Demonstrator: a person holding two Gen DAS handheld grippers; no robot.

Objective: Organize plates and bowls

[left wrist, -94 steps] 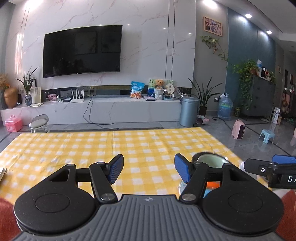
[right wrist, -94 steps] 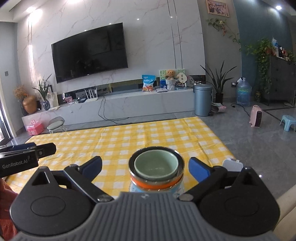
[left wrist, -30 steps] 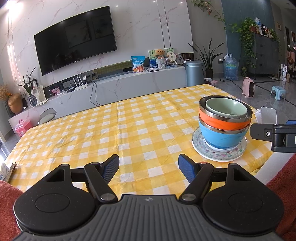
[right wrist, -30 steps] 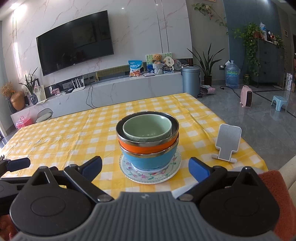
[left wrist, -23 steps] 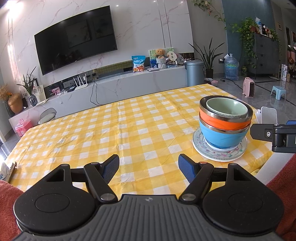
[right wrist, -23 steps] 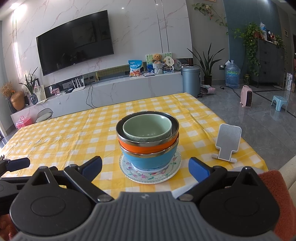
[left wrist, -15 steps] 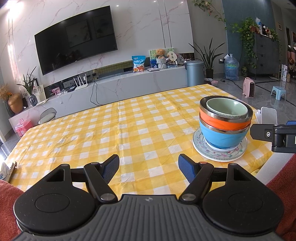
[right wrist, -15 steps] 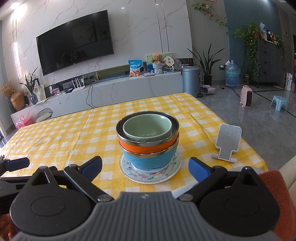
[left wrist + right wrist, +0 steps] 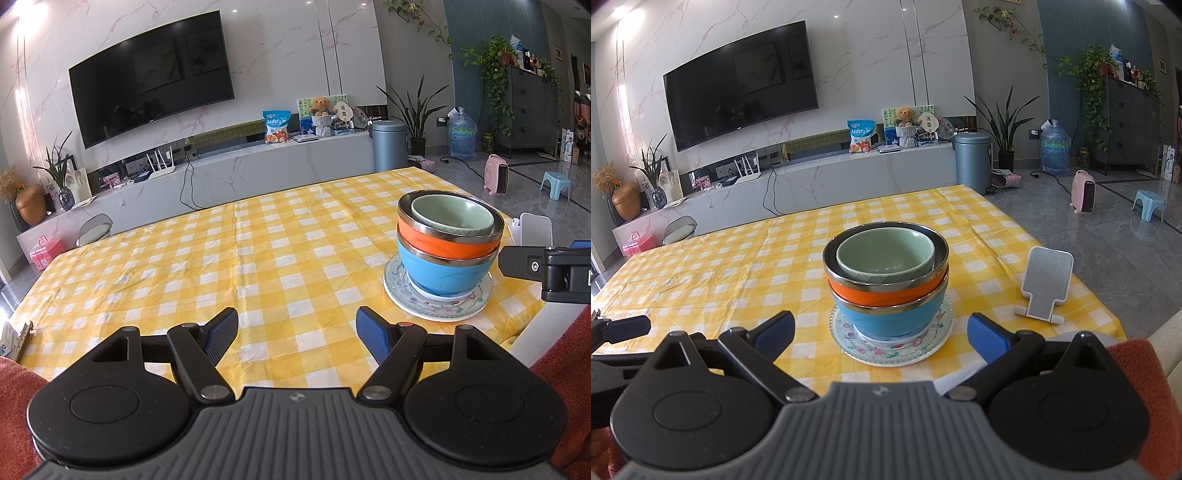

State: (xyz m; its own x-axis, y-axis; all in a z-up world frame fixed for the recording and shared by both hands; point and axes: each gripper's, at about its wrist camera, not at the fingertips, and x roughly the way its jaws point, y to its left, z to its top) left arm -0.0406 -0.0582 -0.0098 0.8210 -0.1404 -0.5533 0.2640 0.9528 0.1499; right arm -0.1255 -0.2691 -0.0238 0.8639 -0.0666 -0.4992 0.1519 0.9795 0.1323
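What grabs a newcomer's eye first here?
The bowl stack: a green bowl nested in an orange bowl atop a blue bowl, on a floral plate near the yellow checked tablecloth's right edge. Both the right gripper and left gripper hover open.

Plate: round glass plate with a floral pattern and beaded rim [image 9: 891, 350], flat on the yellow checked tablecloth near its right front corner.
Bottom bowl: blue bowl with a steel rim [image 9: 892, 317], upright, centred on the plate.
Middle bowl: orange bowl with a steel rim [image 9: 886, 293], nested in the blue one.
Top bowl: pale green ceramic bowl [image 9: 885, 258], smaller, empty, sitting inside the orange one, off-centre.
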